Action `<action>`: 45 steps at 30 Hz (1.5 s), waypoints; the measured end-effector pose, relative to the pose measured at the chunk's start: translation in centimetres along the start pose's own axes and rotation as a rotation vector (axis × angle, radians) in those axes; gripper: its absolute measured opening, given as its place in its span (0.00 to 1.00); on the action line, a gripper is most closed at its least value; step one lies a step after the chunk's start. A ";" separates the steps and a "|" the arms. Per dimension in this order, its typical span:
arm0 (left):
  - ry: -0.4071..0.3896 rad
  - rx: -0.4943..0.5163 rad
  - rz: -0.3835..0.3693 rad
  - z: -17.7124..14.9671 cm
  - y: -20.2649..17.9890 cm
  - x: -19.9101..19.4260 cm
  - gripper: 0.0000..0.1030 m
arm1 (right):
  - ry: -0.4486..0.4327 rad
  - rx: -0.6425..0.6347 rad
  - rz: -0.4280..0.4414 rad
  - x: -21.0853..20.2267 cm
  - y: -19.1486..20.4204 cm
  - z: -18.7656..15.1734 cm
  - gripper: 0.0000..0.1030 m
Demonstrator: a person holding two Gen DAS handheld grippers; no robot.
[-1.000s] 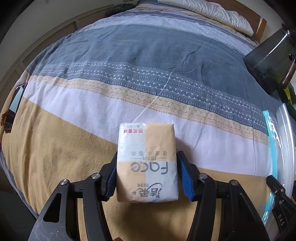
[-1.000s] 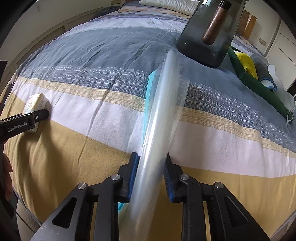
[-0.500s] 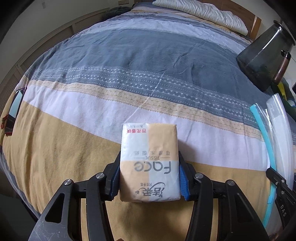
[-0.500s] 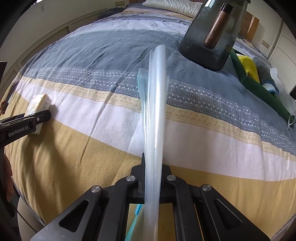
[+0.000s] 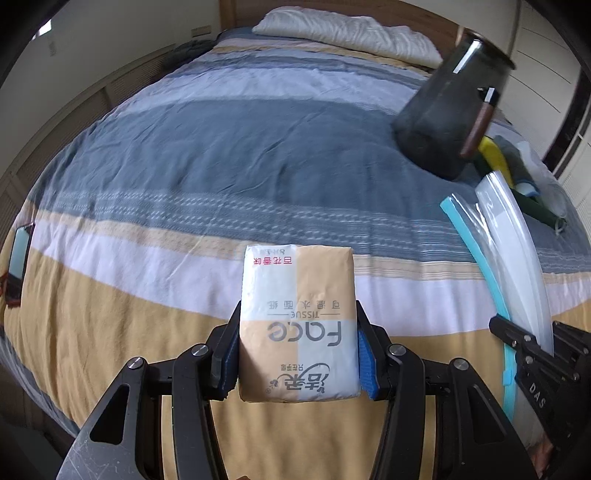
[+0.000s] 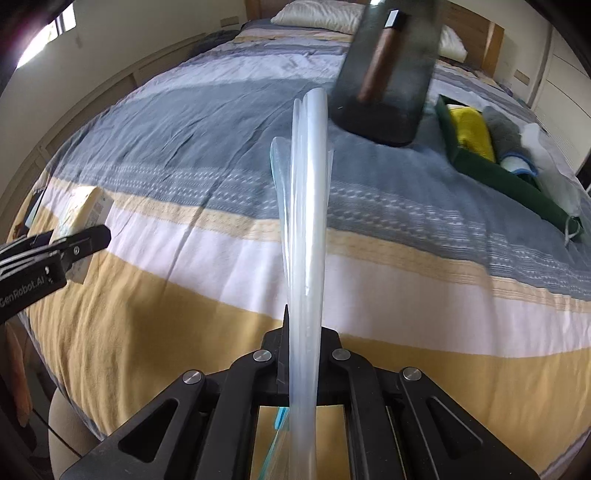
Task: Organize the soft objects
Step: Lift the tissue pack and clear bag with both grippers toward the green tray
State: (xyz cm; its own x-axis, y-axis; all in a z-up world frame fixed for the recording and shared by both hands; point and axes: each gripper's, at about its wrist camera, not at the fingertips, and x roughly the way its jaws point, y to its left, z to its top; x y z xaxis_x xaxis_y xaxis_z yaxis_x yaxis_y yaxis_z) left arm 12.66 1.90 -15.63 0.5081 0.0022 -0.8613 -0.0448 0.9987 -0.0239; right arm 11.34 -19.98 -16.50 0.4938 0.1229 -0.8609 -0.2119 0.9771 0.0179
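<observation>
A white and tan tissue pack is clamped between the blue pads of my left gripper, lifted above the striped bedspread. The same tissue pack shows at the left of the right wrist view, held by the left gripper. My right gripper is shut on a clear zip bag that stands up edge-on from its jaws. In the left wrist view the zip bag with its blue seal strip curves up at the right, above the right gripper.
A dark smoked container with a brown handle stands on the bed beyond the bag. A green tray holding yellow and grey rolled cloths lies at the right. A pillow is at the headboard. A phone-like object lies at the left edge.
My left gripper closed onto the tissue pack and lifted it off the bed. My right gripper closed on the zip bag and raised it upright. Both views tilted up toward the headboard.
</observation>
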 end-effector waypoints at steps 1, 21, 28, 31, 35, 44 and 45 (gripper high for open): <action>-0.004 0.012 -0.009 0.2 -0.8 -0.3 0.44 | -0.006 0.011 -0.003 -0.6 -0.7 0.1 0.03; -0.045 0.254 -0.200 3.1 -17.2 -4.6 0.44 | -0.069 0.203 -0.143 -11.1 -15.4 -1.7 0.03; -0.047 0.310 -0.231 4.0 -21.9 -4.6 0.44 | -0.086 0.261 -0.165 -12.4 -19.4 -2.0 0.03; -0.039 0.322 -0.238 4.4 -23.6 -4.0 0.44 | -0.088 0.281 -0.168 -12.7 -21.1 -2.1 0.03; -0.021 0.330 -0.242 4.7 -25.1 -3.0 0.44 | -0.086 0.296 -0.180 -12.2 -23.4 -1.2 0.03; 0.010 0.350 -0.248 6.4 -28.7 -0.6 0.44 | -0.104 0.323 -0.198 -11.0 -28.1 1.7 0.03; 0.011 0.352 -0.250 6.8 -29.1 -0.4 0.44 | -0.108 0.324 -0.199 -10.8 -28.4 2.1 0.03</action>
State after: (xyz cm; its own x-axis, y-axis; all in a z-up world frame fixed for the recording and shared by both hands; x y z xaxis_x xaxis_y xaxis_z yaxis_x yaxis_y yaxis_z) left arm 19.59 -26.78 -11.20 0.4569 -0.2410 -0.8563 0.3757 0.9248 -0.0598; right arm 13.80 -48.74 -6.65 0.5878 -0.0734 -0.8056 0.1655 0.9857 0.0309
